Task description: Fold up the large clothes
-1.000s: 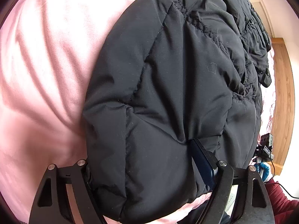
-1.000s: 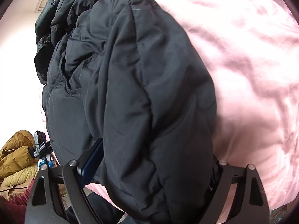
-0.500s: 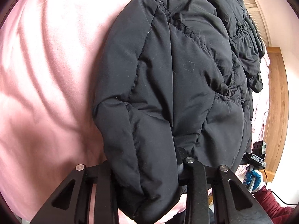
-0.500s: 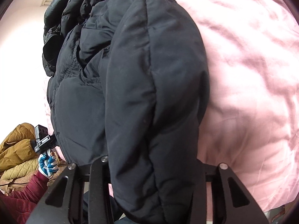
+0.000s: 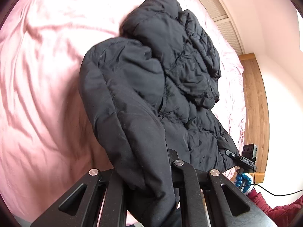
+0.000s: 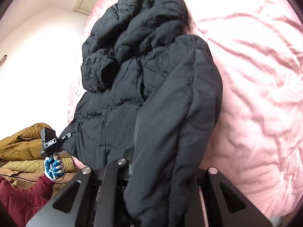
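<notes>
Left gripper point(image 5: 144, 172): jaws pinched narrow on a thick fold of the black puffer jacket point(image 5: 151, 87), fabric bulging out between and over the fingers point(image 5: 181, 172). Right gripper point(image 6: 157, 166): same story, jaws clamped on another bunched fold of the jacket point(image 6: 151, 87), padding spilling over the fingers point(image 6: 115, 168).

Jacket position: rest of it lies on the pink bedsheet point(image 5: 37, 94), running from the near edge of the bed, where I grip it, toward the far edge. The gripped hem end is lifted off the sheet and draped back toward me. A sleeve with an open cuff point(image 6: 108, 71) lies folded across the body, toward the bed's left side in the right wrist view. Far end of the jacket is rumpled; can't tell if that's hood or collar.

Sheet point(image 6: 255, 94) is heavily wrinkled, bare pink on both sides of the jacket.

Off the bed: wooden bed frame point(image 5: 255, 113) along one side, mustard quilted clothing point(image 6: 24, 149) piled beside the bed. Each camera catches the opposite gripper's handle, held in a blue-gloved hand point(image 6: 54, 167) with a maroon sleeve point(image 6: 20, 198).
</notes>
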A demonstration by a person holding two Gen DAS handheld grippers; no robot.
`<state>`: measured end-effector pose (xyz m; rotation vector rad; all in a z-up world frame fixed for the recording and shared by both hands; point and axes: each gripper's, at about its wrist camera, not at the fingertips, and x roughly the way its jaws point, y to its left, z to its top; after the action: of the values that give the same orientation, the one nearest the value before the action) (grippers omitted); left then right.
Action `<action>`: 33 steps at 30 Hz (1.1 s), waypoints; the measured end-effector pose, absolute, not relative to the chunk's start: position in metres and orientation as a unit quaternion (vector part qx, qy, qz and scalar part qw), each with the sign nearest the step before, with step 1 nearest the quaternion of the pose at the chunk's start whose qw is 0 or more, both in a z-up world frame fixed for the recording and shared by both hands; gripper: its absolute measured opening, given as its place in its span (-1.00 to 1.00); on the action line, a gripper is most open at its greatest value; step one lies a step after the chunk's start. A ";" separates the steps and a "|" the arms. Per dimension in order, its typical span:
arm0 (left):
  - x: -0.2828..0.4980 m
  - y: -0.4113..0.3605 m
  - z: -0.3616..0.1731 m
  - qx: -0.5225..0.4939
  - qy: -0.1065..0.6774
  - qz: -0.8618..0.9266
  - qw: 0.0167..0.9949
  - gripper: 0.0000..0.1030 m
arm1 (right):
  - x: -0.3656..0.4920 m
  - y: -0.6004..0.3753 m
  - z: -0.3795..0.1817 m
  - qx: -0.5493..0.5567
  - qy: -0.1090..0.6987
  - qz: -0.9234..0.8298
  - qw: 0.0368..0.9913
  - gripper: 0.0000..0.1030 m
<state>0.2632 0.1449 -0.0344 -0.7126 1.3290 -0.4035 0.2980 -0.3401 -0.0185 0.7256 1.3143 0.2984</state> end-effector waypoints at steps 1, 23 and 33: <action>0.271 0.144 -0.023 -0.318 0.590 -0.185 0.719 -0.80 | 0.303 -0.344 -0.008 0.320 0.588 0.134 0.730 -0.71; 0.496 0.159 0.098 -0.312 0.432 -0.184 0.826 -0.79 | 0.511 -0.432 0.113 0.260 0.456 0.039 0.850 -0.73; 0.636 0.136 0.053 -0.280 0.441 -0.130 0.843 -0.78 | 0.645 -0.440 0.071 0.242 0.463 -0.036 0.852 -0.73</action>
<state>0.6358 0.1357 0.0528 -0.5916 0.9309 -0.2754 0.6446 -0.4400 0.0708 0.5105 0.9744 -0.0756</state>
